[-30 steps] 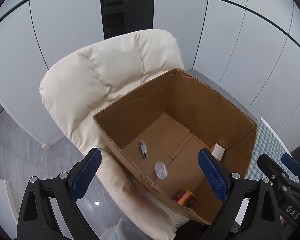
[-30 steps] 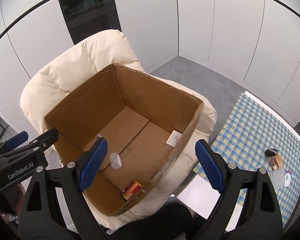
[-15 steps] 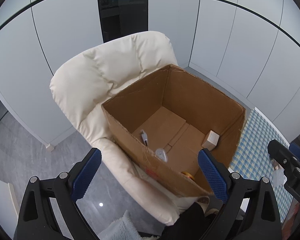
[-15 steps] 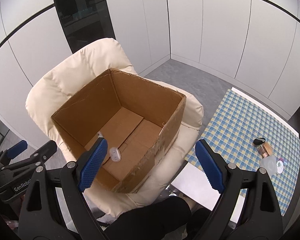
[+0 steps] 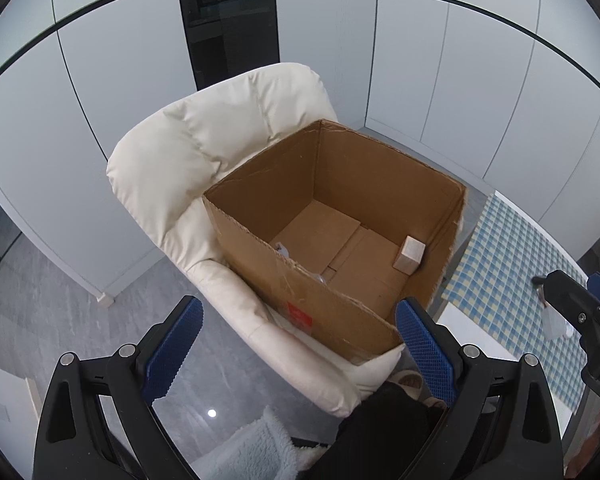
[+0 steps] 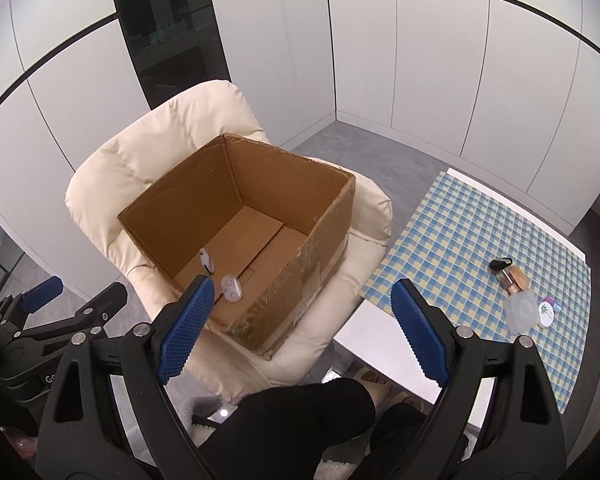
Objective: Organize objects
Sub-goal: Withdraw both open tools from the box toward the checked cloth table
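An open cardboard box (image 5: 268,264) (image 6: 300,280) rests on a cream padded chair (image 5: 204,152) (image 6: 160,144). Inside it lie a small wooden block (image 5: 409,254), a white clip (image 6: 206,261) and a clear round case (image 6: 232,289). On the blue checked tablecloth (image 6: 472,232) at the right sit a small bottle with a black cap (image 6: 508,276), a clear plastic box (image 6: 522,312) and a small round tin (image 6: 547,309). My left gripper (image 5: 298,350) is open and empty, back from the box's near wall. My right gripper (image 6: 300,326) is open and empty too, above the chair's front edge.
White wall panels and a dark glass cabinet (image 5: 228,20) stand behind the chair. Grey floor (image 5: 40,300) lies to the left. A person's dark-clad leg (image 6: 300,420) and a slippered foot (image 6: 380,394) are below the grippers. A fluffy pale rug (image 5: 256,448) lies at the bottom.
Both grippers have drawn back and up from the box, so the box looks smaller and farther. The can in the box has dropped out of sight behind the near wall. More tablecloth shows.
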